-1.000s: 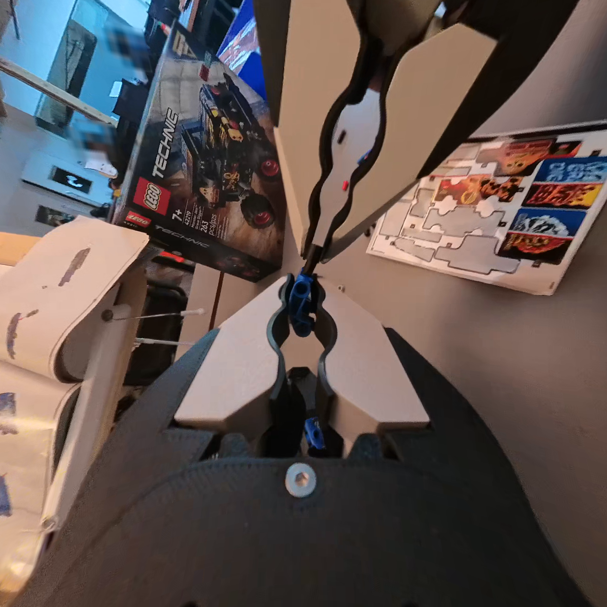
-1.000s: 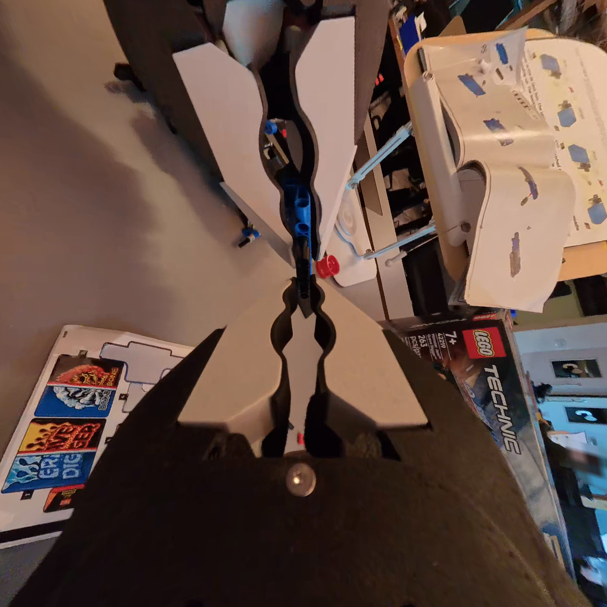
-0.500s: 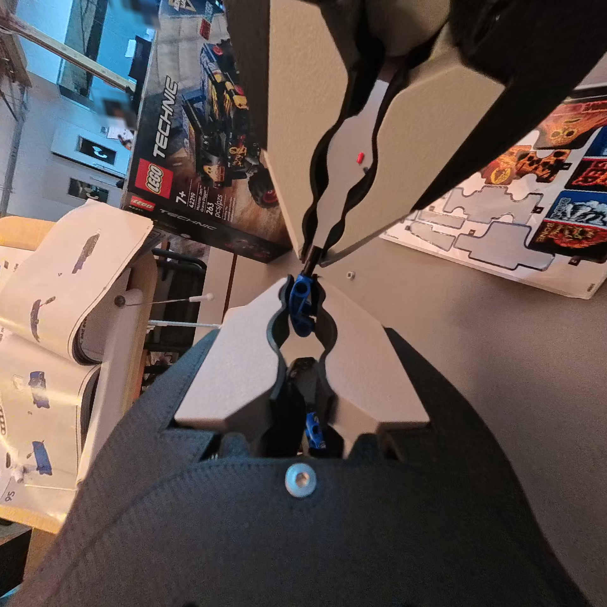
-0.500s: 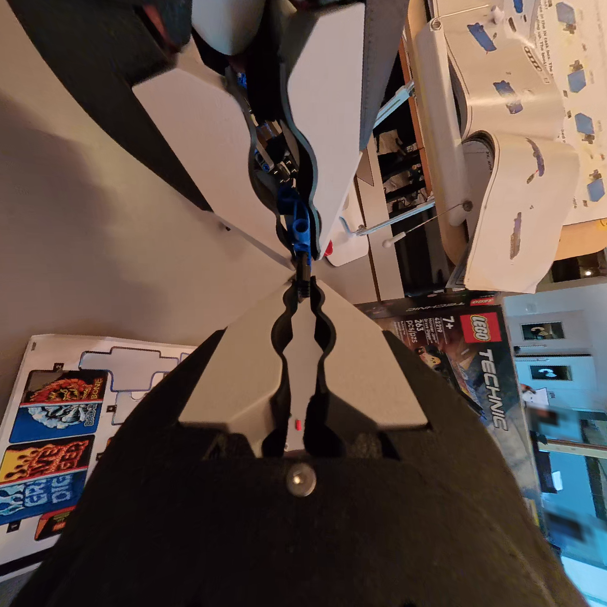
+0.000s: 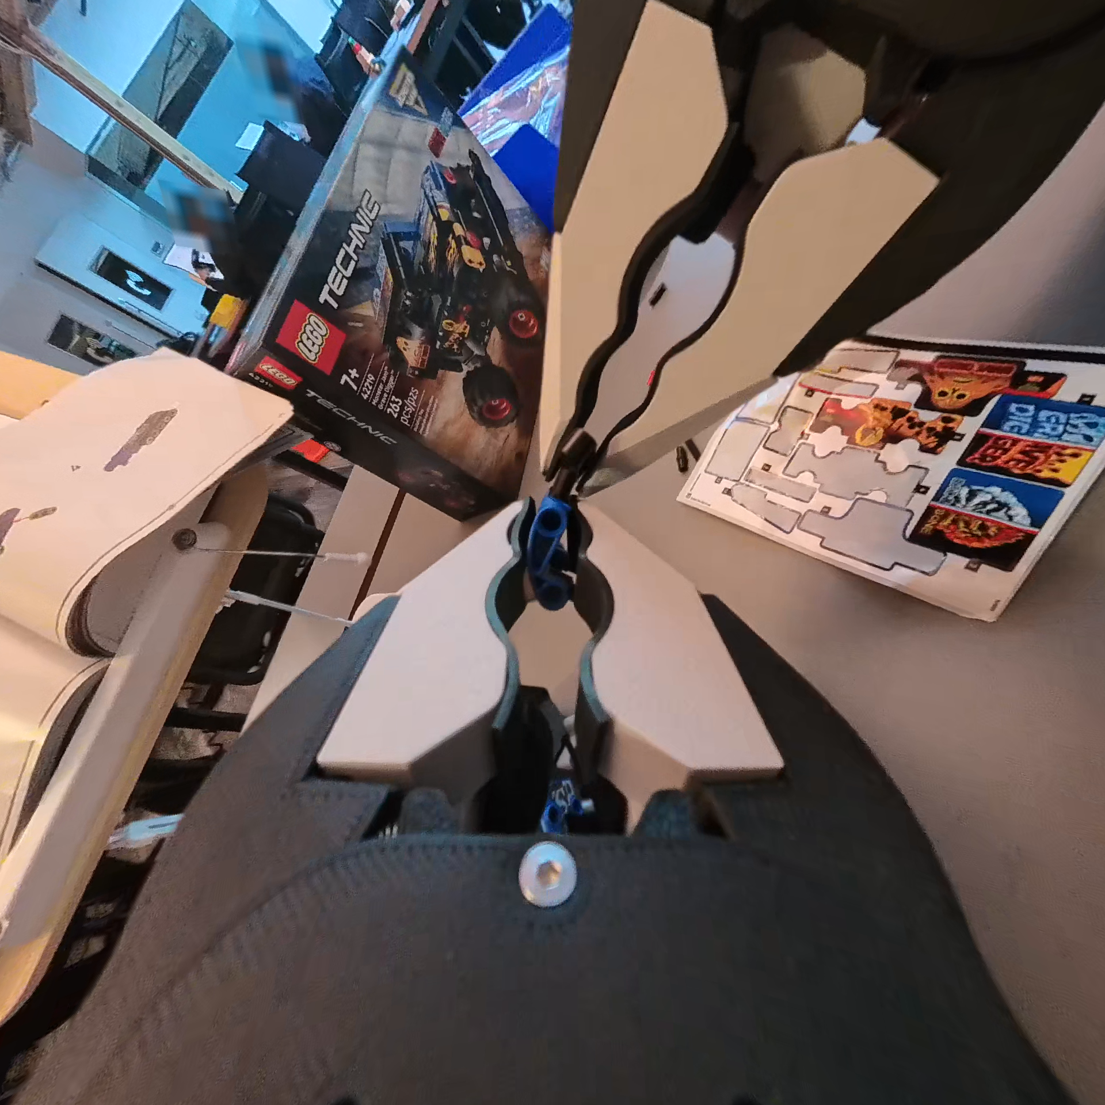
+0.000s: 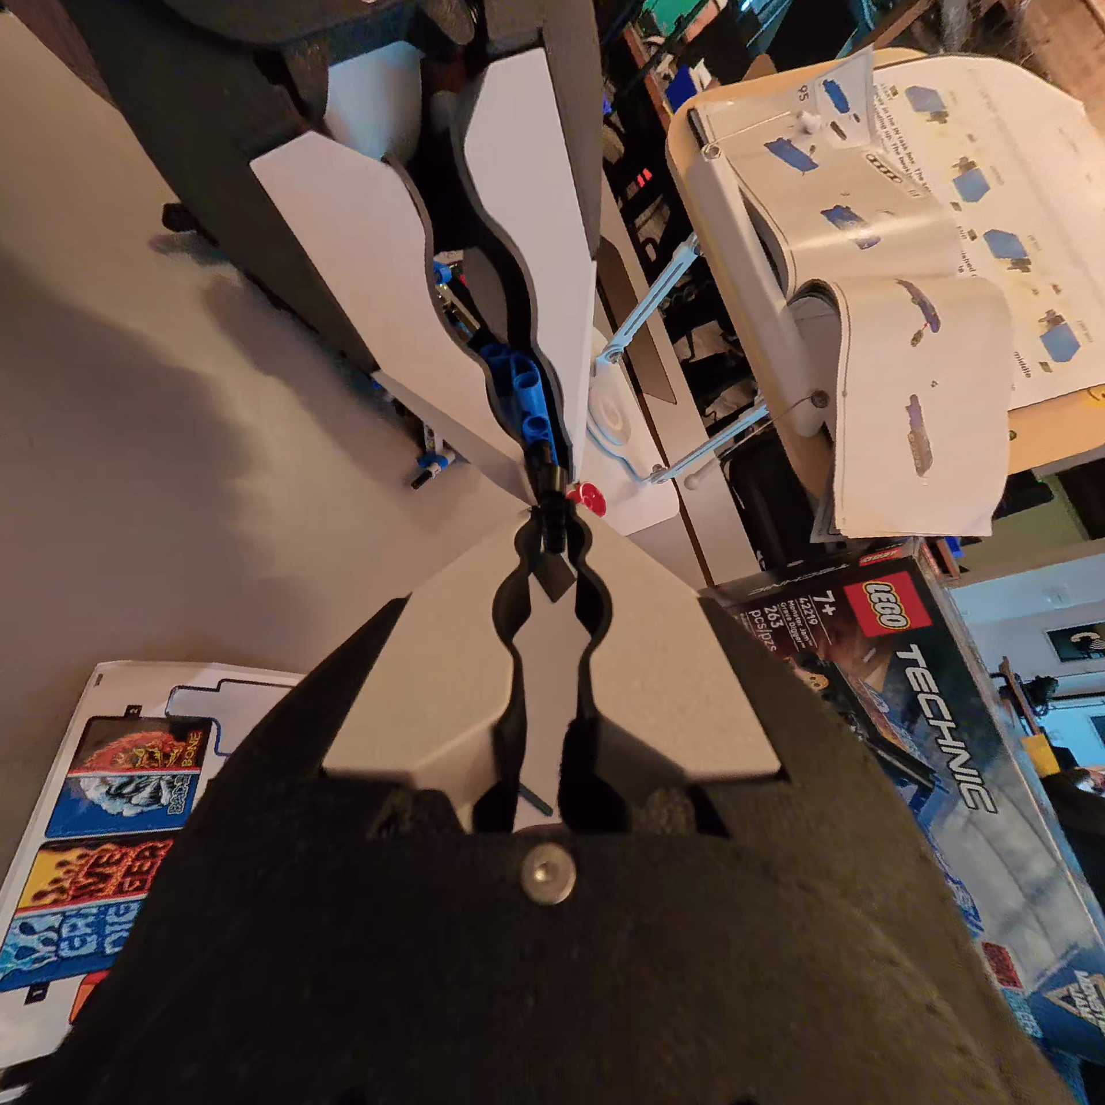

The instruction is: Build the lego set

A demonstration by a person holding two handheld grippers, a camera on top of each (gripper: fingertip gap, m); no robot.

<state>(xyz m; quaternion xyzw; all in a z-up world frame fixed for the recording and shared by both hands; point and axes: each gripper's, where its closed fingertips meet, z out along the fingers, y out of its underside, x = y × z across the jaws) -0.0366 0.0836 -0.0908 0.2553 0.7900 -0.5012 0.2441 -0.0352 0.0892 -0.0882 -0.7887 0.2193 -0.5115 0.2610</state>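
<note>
A blue lego beam (image 5: pixel 547 553) sits pinched at the tips of our left gripper (image 5: pixel 550 520), held up off the grey table (image 5: pixel 897 747), and a black pin (image 6: pixel 553 517) sits clamped the same way at the tips of our right gripper (image 6: pixel 553 523). The two tools meet nose to nose in mid-air, so that the pin's far end touches the end hole of the beam; from either wrist view we cannot tell how far it has gone in. In the left wrist view the right gripper comes in from the top, its pale fingers (image 5: pixel 795 287) closing on the pin; in the right wrist view the left gripper comes in likewise, with the beam showing blue between its wavy dark pads.

On the table behind the meeting point lie a small red piece (image 6: pixel 589 496) and a small blue-and-black piece (image 6: pixel 433 463), near each other. A sticker sheet (image 5: pixel 885 472) lies flat, well apart from the grippers. The lego box (image 5: pixel 412 317) stands tilted at the table's edge, and beside it an instruction booklet (image 6: pixel 921 382) lies open on a pale stand (image 6: pixel 747 257), its pages curling over. Shelves and clutter fill the room beyond.
</note>
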